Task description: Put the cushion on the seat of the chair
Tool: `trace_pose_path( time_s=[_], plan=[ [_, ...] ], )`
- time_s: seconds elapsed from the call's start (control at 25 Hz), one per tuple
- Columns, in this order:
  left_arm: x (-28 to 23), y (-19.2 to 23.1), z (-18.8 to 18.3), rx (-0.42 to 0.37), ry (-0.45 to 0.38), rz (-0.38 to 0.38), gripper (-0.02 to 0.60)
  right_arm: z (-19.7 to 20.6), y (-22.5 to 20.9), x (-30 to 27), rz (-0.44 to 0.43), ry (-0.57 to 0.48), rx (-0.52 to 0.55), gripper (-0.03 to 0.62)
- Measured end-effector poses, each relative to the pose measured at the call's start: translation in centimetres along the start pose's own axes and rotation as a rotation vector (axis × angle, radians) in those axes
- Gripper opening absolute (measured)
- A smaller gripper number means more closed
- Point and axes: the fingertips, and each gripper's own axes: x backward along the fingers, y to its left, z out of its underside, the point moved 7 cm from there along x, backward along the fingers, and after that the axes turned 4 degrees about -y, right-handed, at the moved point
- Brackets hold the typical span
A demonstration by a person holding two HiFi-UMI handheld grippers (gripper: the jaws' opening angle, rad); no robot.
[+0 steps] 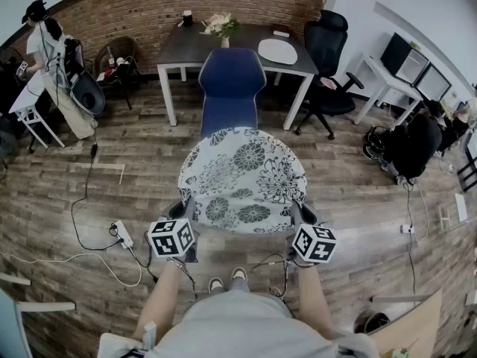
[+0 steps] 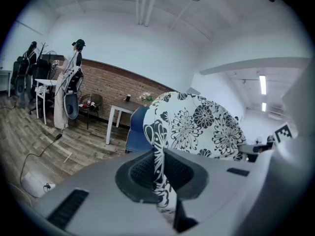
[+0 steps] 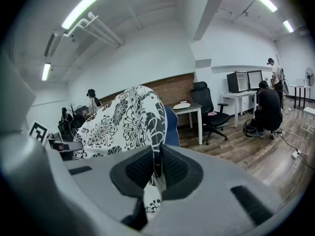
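Observation:
A round white cushion with black flower print (image 1: 242, 179) hangs in the air between my two grippers, in front of the blue chair (image 1: 229, 88). My left gripper (image 1: 186, 213) is shut on the cushion's near left edge, and my right gripper (image 1: 298, 216) is shut on its near right edge. In the left gripper view the cushion (image 2: 197, 124) is pinched between the pads at my left gripper (image 2: 158, 168), with the chair (image 2: 135, 132) behind it. In the right gripper view the cushion (image 3: 123, 124) rises from my right gripper (image 3: 156, 168). The cushion hides the chair's seat in the head view.
A dark table (image 1: 201, 47) with a white plate (image 1: 277, 51) and flowers (image 1: 222, 27) stands behind the chair. A black office chair (image 1: 328, 66) is at the right. A power strip (image 1: 123, 233) and cables lie on the wood floor left. People stand at far left (image 1: 56, 66) and crouch at right (image 1: 414, 144).

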Motion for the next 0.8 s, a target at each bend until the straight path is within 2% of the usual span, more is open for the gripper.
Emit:
trace_pose_path(
  time_s=[0.36, 0.8],
  plan=[
    [-0.37, -0.09, 0.70, 0.031, 0.012, 0.021, 0.018, -0.54, 0.21, -0.03, -0.016, 0.004, -0.013, 0.029],
    [-0.68, 0.38, 0.27, 0.013, 0.051, 0.033, 0.018, 0.10, 0.46, -0.11, 0.010, 0.036, -0.084, 0.029]
  ],
)
